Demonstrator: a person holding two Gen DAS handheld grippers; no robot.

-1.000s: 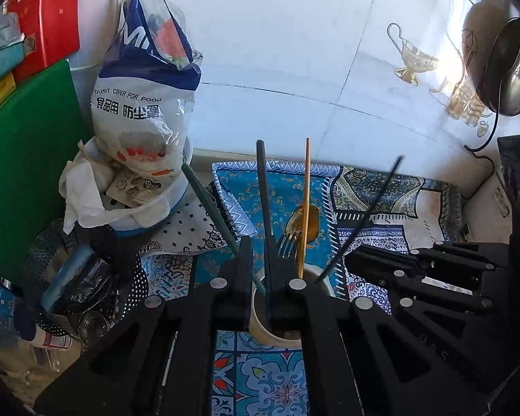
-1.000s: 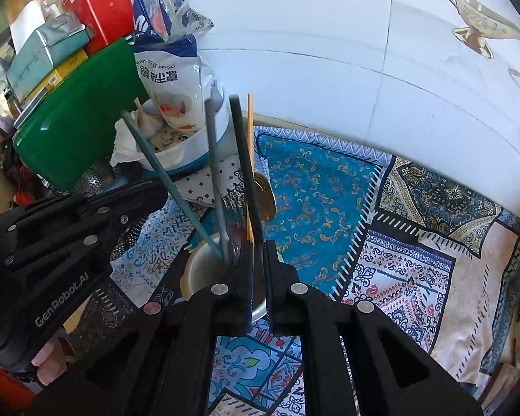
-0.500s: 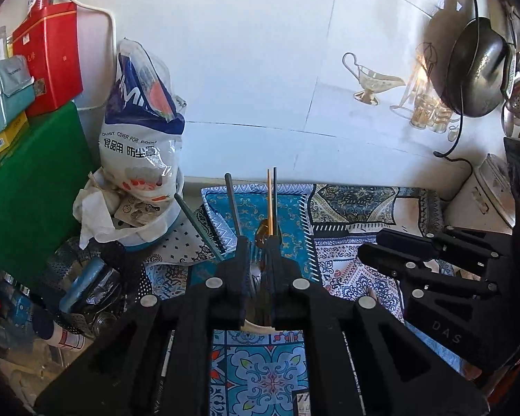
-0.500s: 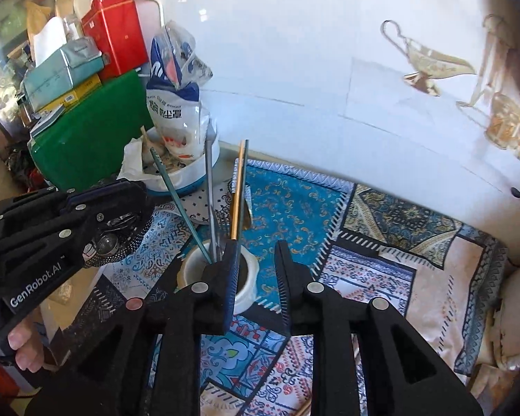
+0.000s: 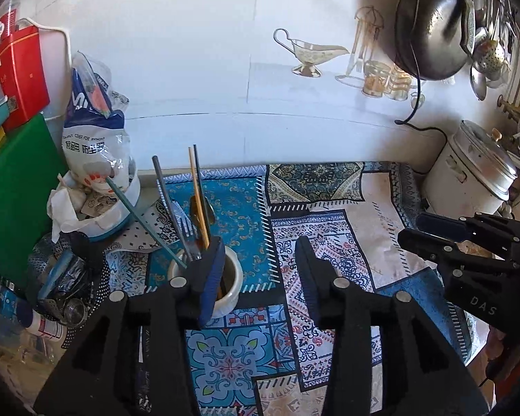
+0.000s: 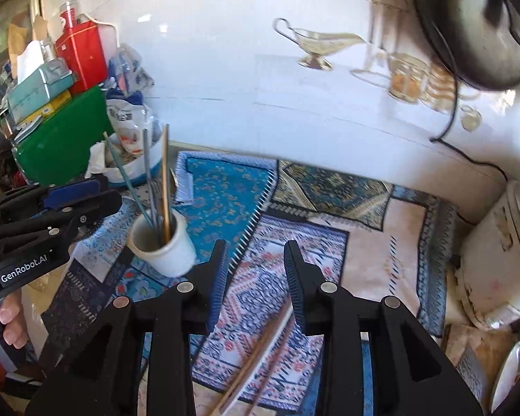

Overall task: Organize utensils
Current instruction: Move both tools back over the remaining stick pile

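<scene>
Tongs (image 6: 254, 270) withdrawn, cup (image 6: 163, 242) holding utensils (image 6: 156, 187)

The left gripper (image 6: 74, 199) carries a label reading "GenRobot.AI" in white on its black body. The right gripper (image 5: 430, 234) has "DAS" in raised letters on its side. At the table's left edge, a white and blue bag (image 5: 93, 131) reads "DUST COVER FOR FOOD".

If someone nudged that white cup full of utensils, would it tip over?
Probably fairly easily: the white cup is short, while the fork and chopsticks stand tall and lean left. The patterned cloth beneath might also bunch or slide.
</scene>
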